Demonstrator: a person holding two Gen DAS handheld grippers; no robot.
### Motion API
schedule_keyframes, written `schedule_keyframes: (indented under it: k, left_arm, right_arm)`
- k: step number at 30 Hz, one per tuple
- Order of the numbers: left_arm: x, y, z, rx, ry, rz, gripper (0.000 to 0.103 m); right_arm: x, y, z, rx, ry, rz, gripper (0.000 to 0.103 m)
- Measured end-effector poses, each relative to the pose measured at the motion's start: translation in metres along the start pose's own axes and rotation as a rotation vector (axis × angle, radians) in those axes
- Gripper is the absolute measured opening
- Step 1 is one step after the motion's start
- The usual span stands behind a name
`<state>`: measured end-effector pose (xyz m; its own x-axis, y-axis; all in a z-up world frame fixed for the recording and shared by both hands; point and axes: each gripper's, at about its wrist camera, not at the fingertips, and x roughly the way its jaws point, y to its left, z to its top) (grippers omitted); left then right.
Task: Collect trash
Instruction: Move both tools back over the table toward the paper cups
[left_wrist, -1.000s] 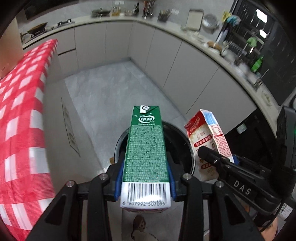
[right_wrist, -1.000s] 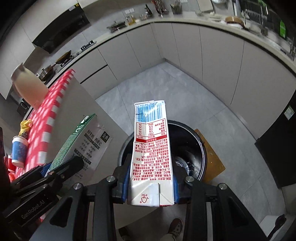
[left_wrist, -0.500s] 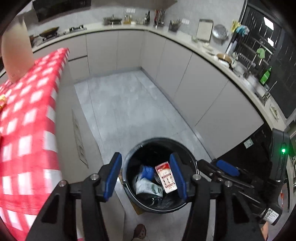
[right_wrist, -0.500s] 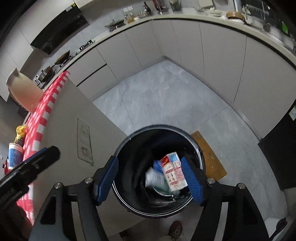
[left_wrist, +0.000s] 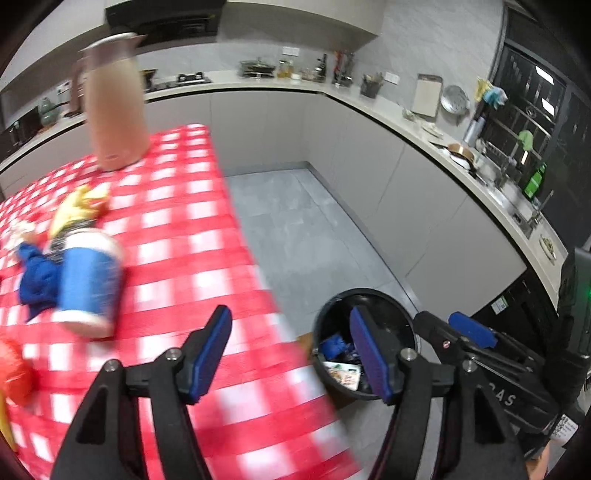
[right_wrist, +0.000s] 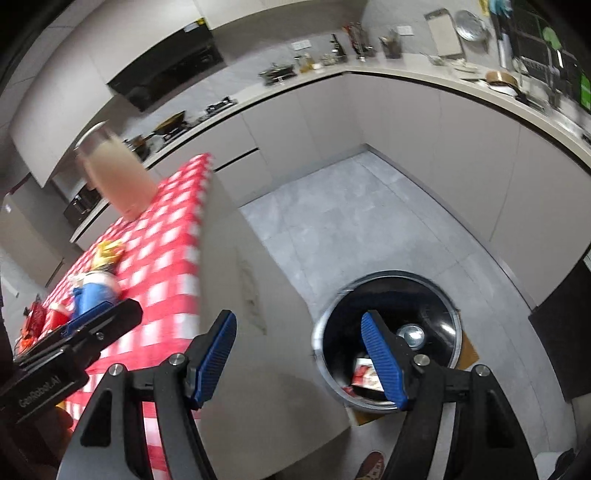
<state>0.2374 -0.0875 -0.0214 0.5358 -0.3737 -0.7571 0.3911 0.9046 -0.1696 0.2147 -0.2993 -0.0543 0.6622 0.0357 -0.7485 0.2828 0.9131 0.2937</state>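
Both empty, the left claw (left_wrist: 291, 354) spreading wider and the right claw (right_wrist: 301, 358) parted, should swing left of the bin (left_wrist: 332, 314) and straddle the cup (left_wrist: 88, 280) lying ahead-left on the tabletop (left_wrist: 184, 251).

The surface (left_wrist: 177, 229) fills the left of the scene, and the floor (left_wrist: 295, 229) lies to its right. On the surface, a jug (left_wrist: 112, 103) stands at the far end. Nearer, toward the left edge, a cup (left_wrist: 88, 280) lies tipped on its side, with a crumpled cloth (left_wrist: 35, 284) just left of it and a wrapper (left_wrist: 79, 206) just behind it. A bin (right_wrist: 388, 332) stands on the floor, right of the surface's near corner, with cartons (right_wrist: 365, 374) and other trash inside it. A kitchen counter (left_wrist: 424, 133) runs along the far wall and curves down the right side, carrying utensils.
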Motion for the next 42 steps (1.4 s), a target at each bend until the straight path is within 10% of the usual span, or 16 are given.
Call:
schedule_keyframes:
  k: [22,42]
  left_arm:
    - [-0.086,0.224,-0.020,-0.186,-0.081,0.203,0.078]
    - [-0.061,0.313,-0.017,-0.218,-0.030,0.244,0.079]
  right_arm:
    - [0.036,0.265,-0.026,-0.205,0.032,0.172,0.079]
    - [0.124,0.301,-0.021,-0.160,0.103,0.062,0.082]
